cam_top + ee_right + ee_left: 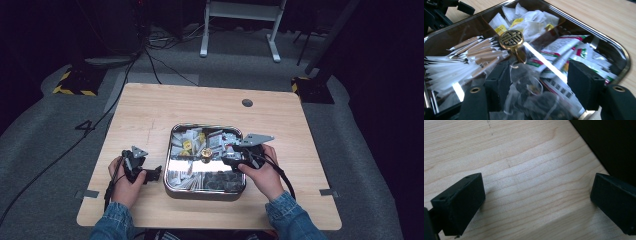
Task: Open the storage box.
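Note:
A square metal tray [205, 192] sits mid-table, split into compartments, with a gold round knob [205, 152] at its centre. My right gripper [229, 157] hovers over the tray's right side. In the right gripper view it [539, 75] is open above clear sachets of dark tea [529, 82], just short of the gold knob [511, 39]. The pads do not press on the sachets. My left gripper [150, 173] rests on the table left of the tray. In its own view it [537, 192] stands open over bare wood.
White tea bags with yellow tags [529, 22], paper-wrapped sticks [474, 50] and printed packets [564, 47] fill the other compartments inside the tray rim [619, 50]. A cable hole [247, 103] lies far back on the table. Tape tabs [86, 194] mark the front edge.

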Tool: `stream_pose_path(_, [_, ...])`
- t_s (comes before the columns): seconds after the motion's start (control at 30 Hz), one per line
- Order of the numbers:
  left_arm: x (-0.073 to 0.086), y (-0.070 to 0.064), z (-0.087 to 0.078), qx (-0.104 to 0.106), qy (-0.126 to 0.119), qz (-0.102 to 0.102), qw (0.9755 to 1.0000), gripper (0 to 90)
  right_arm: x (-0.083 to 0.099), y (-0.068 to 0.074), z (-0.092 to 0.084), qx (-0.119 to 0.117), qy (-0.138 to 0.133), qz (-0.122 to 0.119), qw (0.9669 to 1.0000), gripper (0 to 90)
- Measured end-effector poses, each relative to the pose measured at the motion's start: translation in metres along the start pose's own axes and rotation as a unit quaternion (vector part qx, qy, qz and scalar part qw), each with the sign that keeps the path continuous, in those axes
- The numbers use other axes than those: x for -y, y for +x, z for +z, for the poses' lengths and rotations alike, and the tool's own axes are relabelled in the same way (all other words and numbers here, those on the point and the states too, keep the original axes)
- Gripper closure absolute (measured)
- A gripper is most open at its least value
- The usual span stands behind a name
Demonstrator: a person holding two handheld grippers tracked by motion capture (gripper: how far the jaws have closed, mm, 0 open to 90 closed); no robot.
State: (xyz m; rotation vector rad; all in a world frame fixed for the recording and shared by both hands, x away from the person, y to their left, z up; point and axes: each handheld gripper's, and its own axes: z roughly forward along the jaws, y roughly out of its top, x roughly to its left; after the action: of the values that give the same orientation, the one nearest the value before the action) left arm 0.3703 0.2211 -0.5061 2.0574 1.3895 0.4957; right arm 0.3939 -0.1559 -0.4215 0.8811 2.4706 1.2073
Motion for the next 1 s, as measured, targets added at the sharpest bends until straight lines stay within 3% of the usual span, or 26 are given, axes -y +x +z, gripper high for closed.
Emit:
stream_pose_path(0.37, [0.000, 0.000, 0.000, 0.001, 0.000, 0.001, 1.0000, 0.1, -0.011, 0.012, 0.037, -0.021, 0.030, -0.012, 0.9993, 34.2])
stream_pose_path(0.5, [0.000, 0.000, 0.000, 0.002, 0.000, 0.002, 1.0000, 0.1, -0.017, 0.019, 0.053, -0.032, 0.035, -0.020, 0.9987, 38.8])
stream_pose_path(0.57, [0.000, 0.000, 0.000, 0.002, 0.000, 0.002, 1.0000, 0.0, -0.022, 0.023, 0.058, -0.023, 0.036, -0.035, 0.9985, 44.7])
stream_pose_path(0.63, [0.000, 0.000, 0.000, 0.002, 0.000, 0.003, 1.0000, 0.0, -0.024, 0.026, 0.062, -0.021, 0.034, -0.045, 0.9982, 57.5])
stream_pose_path(1.0, [-0.001, -0.001, 0.001, 0.005, 0.000, 0.005, 1.0000, 0.0, -0.026, 0.031, 0.059, -0.009, 0.027, -0.048, 0.9985, 59.1])
